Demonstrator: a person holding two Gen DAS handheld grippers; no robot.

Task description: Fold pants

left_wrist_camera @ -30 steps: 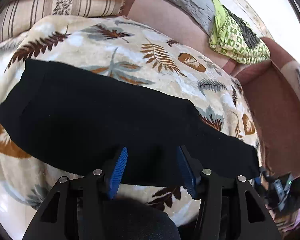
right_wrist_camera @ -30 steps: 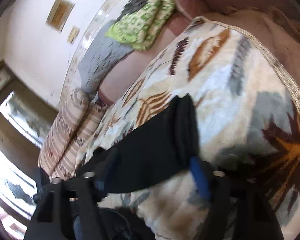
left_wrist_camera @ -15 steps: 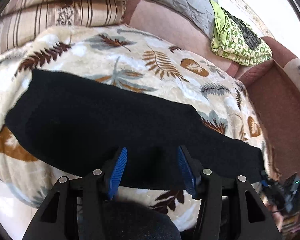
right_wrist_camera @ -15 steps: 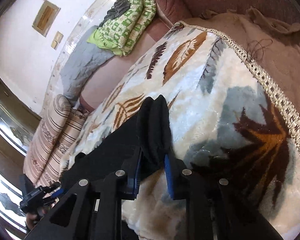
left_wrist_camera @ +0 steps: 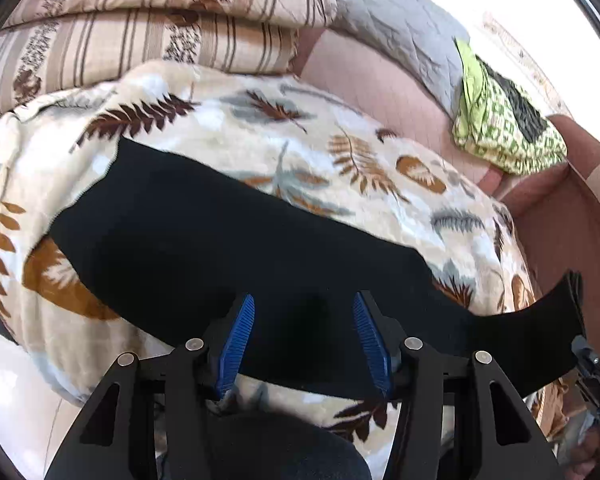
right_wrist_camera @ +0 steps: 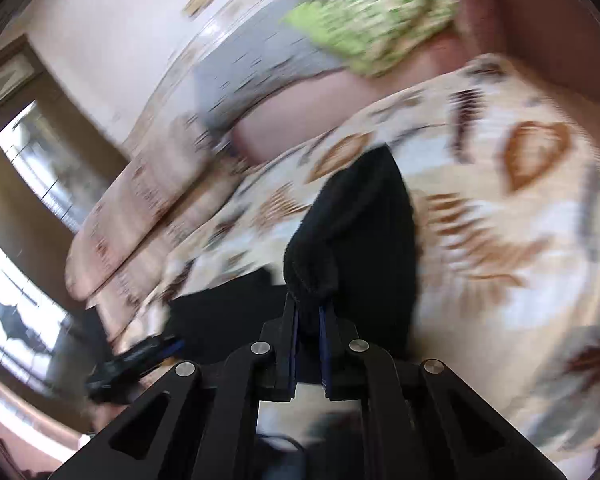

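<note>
Black pants [left_wrist_camera: 228, 248] lie spread across a cream leaf-print blanket [left_wrist_camera: 260, 140] on a couch. My left gripper [left_wrist_camera: 304, 340] is open, its blue pads over the pants' near edge, holding nothing. My right gripper [right_wrist_camera: 308, 320] is shut on the pants' leg end [right_wrist_camera: 352, 220], which bunches up out of the jaws. In the left wrist view that leg end [left_wrist_camera: 556, 312] is raised off the blanket at the right, with the right gripper [left_wrist_camera: 592, 364] partly seen beside it. The right wrist view is motion-blurred.
Striped cushions [left_wrist_camera: 140, 32] lie at the back left. A grey quilt [left_wrist_camera: 388, 32] and a green patterned cloth [left_wrist_camera: 504, 128] rest on the pink couch back [left_wrist_camera: 380, 80]. A brown armrest [left_wrist_camera: 572, 232] bounds the right side.
My right gripper closed on the pants' leg end and lifted it off the blanket, moving fast. My left gripper stayed open over the near edge.
</note>
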